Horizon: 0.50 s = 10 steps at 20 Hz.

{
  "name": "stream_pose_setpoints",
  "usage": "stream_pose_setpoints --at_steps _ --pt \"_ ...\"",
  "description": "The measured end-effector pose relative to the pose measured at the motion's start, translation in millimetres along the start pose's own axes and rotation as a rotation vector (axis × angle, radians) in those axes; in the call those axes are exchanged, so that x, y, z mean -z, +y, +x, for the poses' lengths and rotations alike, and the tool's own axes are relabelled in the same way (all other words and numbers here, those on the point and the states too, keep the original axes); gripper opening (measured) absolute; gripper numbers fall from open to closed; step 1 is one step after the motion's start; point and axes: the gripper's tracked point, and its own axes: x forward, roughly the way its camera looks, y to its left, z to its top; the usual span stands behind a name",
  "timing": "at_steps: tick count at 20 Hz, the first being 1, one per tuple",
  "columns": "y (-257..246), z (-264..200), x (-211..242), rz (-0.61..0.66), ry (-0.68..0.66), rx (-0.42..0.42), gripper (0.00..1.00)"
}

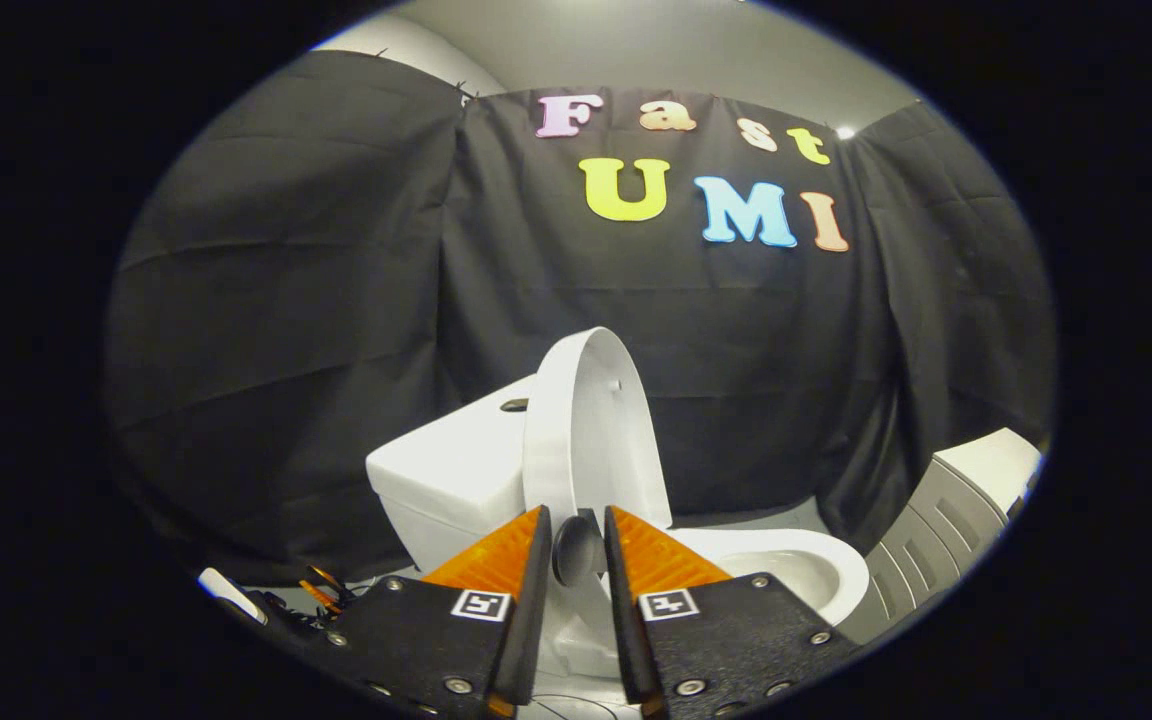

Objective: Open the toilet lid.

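Where the gripper (577,545) looks along its two fingers, the white toilet lid (586,430) stands up tall, just ahead of the fingers and a bit above them. It leans back toward the white tank (446,475), which sits to the left of it. The fingers are a small way apart. A dark round knob (577,548) sits in the gap between them, but I cannot tell if both fingers press on it. The open toilet bowl (801,570) lies just beyond the right finger. A grey and white box (956,510) stands further right, near the black cloth wall (316,300).
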Motion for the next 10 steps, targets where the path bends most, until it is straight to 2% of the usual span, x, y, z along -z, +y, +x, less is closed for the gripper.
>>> stream_pose_setpoints --at_steps 2,3,4,6,10 --pt "-7 -8 -17 0.001 -0.029 0.011 0.65" --pt "-9 -11 -23 0.007 -0.037 0.01 0.73" --pt "-13 -14 -29 0.019 -0.045 0.005 0.87" --pt "-25 -26 -48 0.049 -0.075 -0.001 0.94" --pt "-72 -48 -88 0.096 -0.149 0.02 0.94"
